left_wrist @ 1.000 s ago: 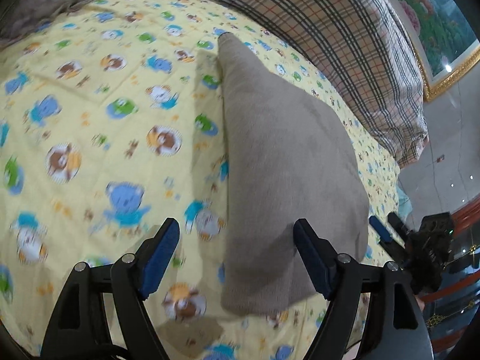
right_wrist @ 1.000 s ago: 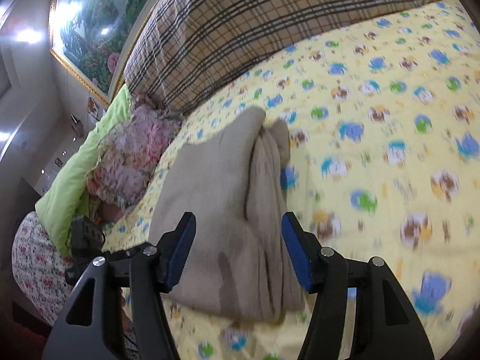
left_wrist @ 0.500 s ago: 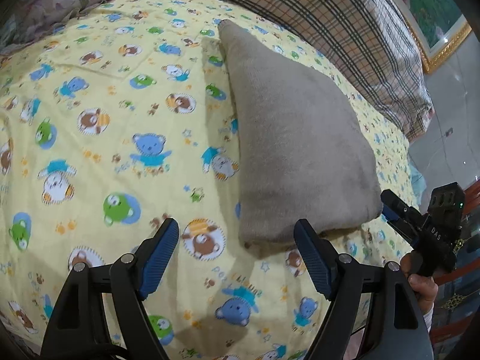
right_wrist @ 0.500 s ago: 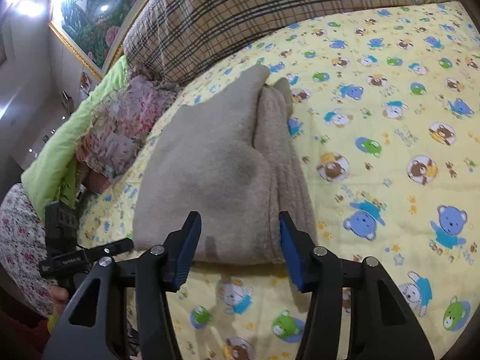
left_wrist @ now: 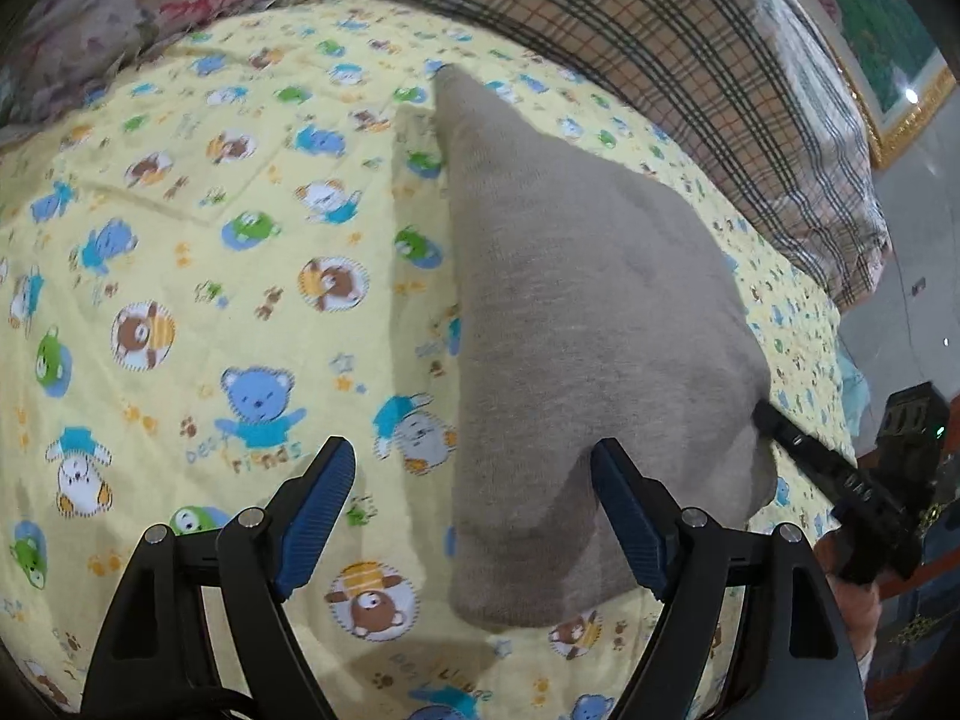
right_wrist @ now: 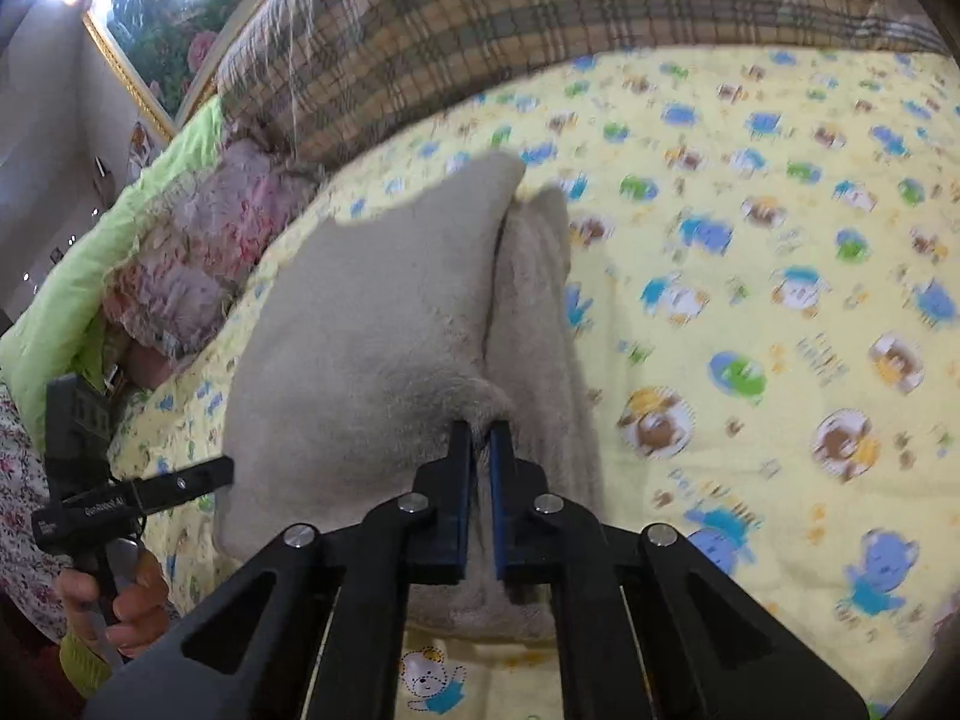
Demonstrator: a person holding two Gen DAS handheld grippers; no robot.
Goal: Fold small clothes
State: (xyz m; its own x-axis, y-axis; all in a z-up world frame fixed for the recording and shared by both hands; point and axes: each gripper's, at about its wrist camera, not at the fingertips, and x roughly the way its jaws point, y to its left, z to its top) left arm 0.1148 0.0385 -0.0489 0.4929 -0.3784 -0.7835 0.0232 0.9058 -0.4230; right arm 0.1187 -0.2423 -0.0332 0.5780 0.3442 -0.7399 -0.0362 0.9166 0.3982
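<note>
We hold the right gripper [right_wrist: 480, 429] at lower centre of the right wrist view. Its jaws have just been closing and now clamp a raised pinch of the beige garment [right_wrist: 372, 324], with the cloth bunched between the blue pads [right_wrist: 461, 480]. The garment lies folded on the yellow cartoon-print bedsheet [right_wrist: 750, 252], filling the centre-left of this view, with a second layer showing along its right edge.

In the left wrist view, the left gripper [left_wrist: 471, 462] sits at the bottom of the frame with its jaws wide apart. The garment [left_wrist: 576, 312] runs from upper centre down to lower centre; its lower left part lies between the open fingers, and the pads do not press on it. The right finger [left_wrist: 624, 516] overlaps the cloth.

A plaid pillow [left_wrist: 660, 48] lies across the top of the frame. A floral cushion [right_wrist: 198, 252] lies at left in the right wrist view. A hand [right_wrist: 114, 594] grips the left gripper's handle at lower left.
</note>
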